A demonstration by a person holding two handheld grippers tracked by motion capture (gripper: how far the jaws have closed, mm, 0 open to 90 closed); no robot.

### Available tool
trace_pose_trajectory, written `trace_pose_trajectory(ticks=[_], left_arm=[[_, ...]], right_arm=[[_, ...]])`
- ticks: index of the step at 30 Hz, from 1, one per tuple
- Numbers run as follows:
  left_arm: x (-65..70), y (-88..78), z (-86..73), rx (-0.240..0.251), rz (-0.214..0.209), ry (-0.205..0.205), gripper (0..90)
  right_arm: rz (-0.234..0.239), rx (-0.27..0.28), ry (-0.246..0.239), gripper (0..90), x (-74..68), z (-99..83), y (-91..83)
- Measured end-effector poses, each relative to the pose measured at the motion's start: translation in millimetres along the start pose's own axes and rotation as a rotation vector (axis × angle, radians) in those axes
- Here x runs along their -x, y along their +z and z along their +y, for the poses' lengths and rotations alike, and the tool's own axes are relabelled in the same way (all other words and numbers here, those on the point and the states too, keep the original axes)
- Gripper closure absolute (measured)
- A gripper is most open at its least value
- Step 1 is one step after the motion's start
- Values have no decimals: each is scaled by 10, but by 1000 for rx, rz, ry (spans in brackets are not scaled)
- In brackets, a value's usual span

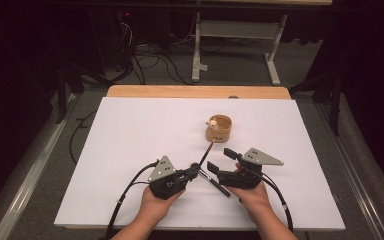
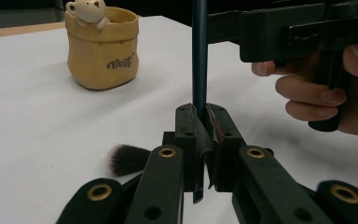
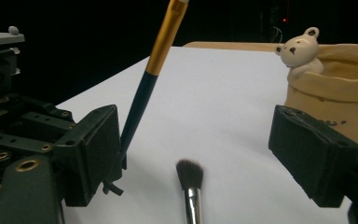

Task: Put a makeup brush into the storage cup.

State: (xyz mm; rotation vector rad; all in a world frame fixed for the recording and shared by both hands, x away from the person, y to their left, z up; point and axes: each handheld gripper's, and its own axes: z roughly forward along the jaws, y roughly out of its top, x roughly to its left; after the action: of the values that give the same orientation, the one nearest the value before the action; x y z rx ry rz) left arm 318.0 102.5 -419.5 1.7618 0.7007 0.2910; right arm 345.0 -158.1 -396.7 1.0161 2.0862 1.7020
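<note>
My left gripper point(image 1: 195, 171) point(image 2: 200, 116) is shut on the dark lower handle of a thin brush point(image 1: 209, 149) point(image 2: 199, 56) point(image 3: 154, 79). The brush has a gold upper part and slants up toward a tan pouch-shaped cup point(image 1: 218, 129) point(image 2: 103, 51) point(image 3: 335, 88) with a small bear figure point(image 3: 303, 53) on its rim. A second brush point(image 1: 215, 183) with a dark bristle head point(image 2: 129, 158) point(image 3: 189, 175) and silver ferrule lies flat on the white sheet. My right gripper point(image 1: 222, 160) point(image 3: 203, 154) stands open just right of the left one. The lying brush's head is between its jaws, untouched.
A white sheet point(image 1: 130, 140) covers the wooden table point(image 1: 195, 91). Beyond the table are cables and a white desk frame point(image 1: 240, 35) on the floor. A metal rail point(image 1: 25, 170) runs along the left side.
</note>
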Motion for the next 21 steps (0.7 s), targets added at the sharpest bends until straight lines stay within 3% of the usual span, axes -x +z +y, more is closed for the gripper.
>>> trace_pose_trajectory(ticks=[21], left_arm=[[51,37,-16,-5,-20,4,839]], right_arm=[[90,22,69,382,-31,0,9]])
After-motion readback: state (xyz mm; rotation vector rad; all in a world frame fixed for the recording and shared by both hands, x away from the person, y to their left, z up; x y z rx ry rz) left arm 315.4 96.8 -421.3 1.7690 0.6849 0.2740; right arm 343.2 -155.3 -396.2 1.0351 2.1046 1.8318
